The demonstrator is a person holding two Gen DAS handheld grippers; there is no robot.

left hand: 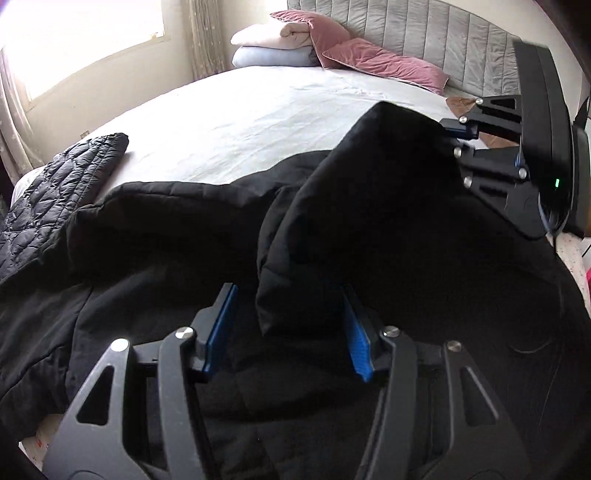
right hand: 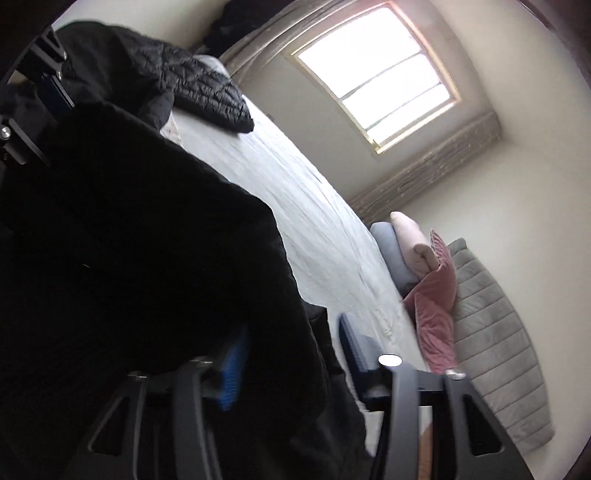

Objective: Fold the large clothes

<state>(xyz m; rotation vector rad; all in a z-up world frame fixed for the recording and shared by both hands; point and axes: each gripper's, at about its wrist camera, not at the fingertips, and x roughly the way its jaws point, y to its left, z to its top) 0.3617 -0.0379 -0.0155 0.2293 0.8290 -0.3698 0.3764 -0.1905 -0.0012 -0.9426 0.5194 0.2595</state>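
Observation:
A large black garment (left hand: 184, 236) lies across the near part of the white bed (left hand: 236, 122). One part of it is lifted into a raised fold (left hand: 369, 177). My left gripper (left hand: 290, 325) is open, its blue pads either side of the fold's lower edge. My right gripper (left hand: 452, 142) shows at the right of the left wrist view, shut on the fold's upper corner. In the right wrist view the black garment (right hand: 147, 240) fills the left, and black cloth sits between the right gripper's (right hand: 291, 354) pads.
A black quilted jacket (left hand: 55, 192) lies at the bed's left edge. Pink and pale pillows (left hand: 332, 48) are stacked against the grey padded headboard (left hand: 424, 33). A bright window (right hand: 380, 74) with curtains is on the far wall.

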